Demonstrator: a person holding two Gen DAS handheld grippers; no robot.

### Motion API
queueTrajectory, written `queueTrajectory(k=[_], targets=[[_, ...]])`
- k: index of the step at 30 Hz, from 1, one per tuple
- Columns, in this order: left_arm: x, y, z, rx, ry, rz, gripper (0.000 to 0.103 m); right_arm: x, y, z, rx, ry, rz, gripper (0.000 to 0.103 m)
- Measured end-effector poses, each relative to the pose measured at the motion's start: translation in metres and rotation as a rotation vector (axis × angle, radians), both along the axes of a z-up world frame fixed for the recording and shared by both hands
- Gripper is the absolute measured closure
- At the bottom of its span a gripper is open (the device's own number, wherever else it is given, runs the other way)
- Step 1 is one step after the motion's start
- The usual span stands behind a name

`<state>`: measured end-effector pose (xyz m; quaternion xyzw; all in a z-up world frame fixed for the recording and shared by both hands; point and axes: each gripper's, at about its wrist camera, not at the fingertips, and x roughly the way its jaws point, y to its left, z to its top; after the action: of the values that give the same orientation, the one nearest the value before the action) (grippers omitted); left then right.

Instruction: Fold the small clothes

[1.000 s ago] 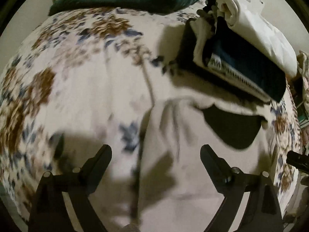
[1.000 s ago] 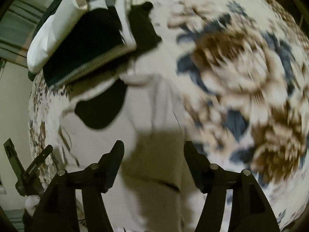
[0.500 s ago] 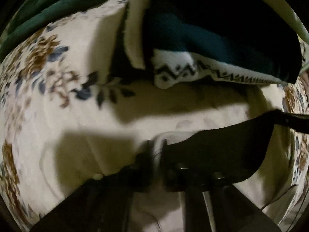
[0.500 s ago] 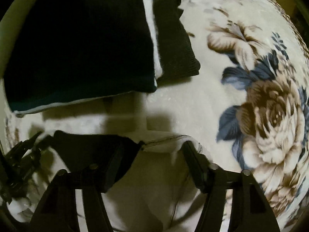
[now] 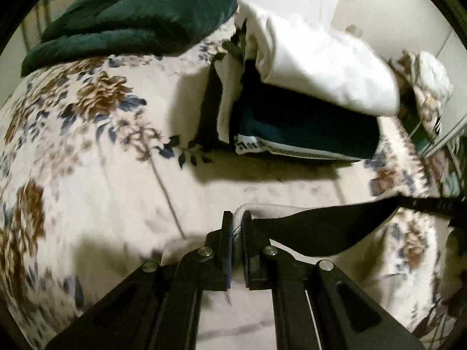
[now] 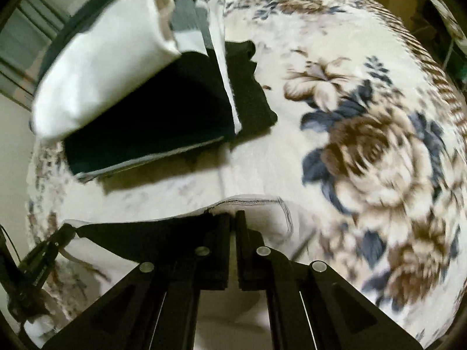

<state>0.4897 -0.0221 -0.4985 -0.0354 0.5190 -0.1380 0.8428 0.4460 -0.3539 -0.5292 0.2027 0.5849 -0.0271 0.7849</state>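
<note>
A small cream garment with a black inner lining (image 5: pixel 324 230) hangs stretched between both grippers above the floral bedspread (image 5: pixel 87 157). My left gripper (image 5: pixel 238 218) is shut on its left top edge. My right gripper (image 6: pixel 232 218) is shut on its right top edge, where a stitched cream hem (image 6: pixel 262 207) shows. In the right wrist view the black lining (image 6: pixel 151 236) runs left to the other gripper (image 6: pixel 38 253). In the left wrist view the right gripper's tip (image 5: pixel 432 204) shows at the far right.
A stack of folded clothes lies just beyond: white piece (image 5: pixel 318 75) on a dark teal one (image 5: pixel 303 128), also in the right wrist view (image 6: pixel 131 110). A dark green blanket (image 5: pixel 134 14) lies at the back left. The bed edge is at the right (image 5: pixel 420 157).
Both grippers went from open above the flat garment to shut on its top edge. They have since pulled back from the folded stack with the garment lifted between them.
</note>
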Motion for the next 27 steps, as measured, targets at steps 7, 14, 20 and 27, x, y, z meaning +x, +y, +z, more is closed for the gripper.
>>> queueTrajectory(k=[7,14,20,27], targets=[[-0.093,0.014,0.015,-0.027,0.083,0.089,0.099,-0.118,0.005,0.029,0.037,0.011,-0.025,0.1],[-0.168,0.028,-0.035,0.006,0.239,0.148,0.099,-0.217,0.013,-0.018,0.06,0.173,-0.012,0.1],[-0.211,0.051,-0.067,-0.034,0.39,0.218,0.094,-0.254,0.0,-0.069,0.098,0.347,0.004,0.097],[-0.205,0.097,-0.054,-0.197,0.38,0.383,0.054,-0.265,-0.055,-0.052,0.3,0.28,-0.161,0.062]])
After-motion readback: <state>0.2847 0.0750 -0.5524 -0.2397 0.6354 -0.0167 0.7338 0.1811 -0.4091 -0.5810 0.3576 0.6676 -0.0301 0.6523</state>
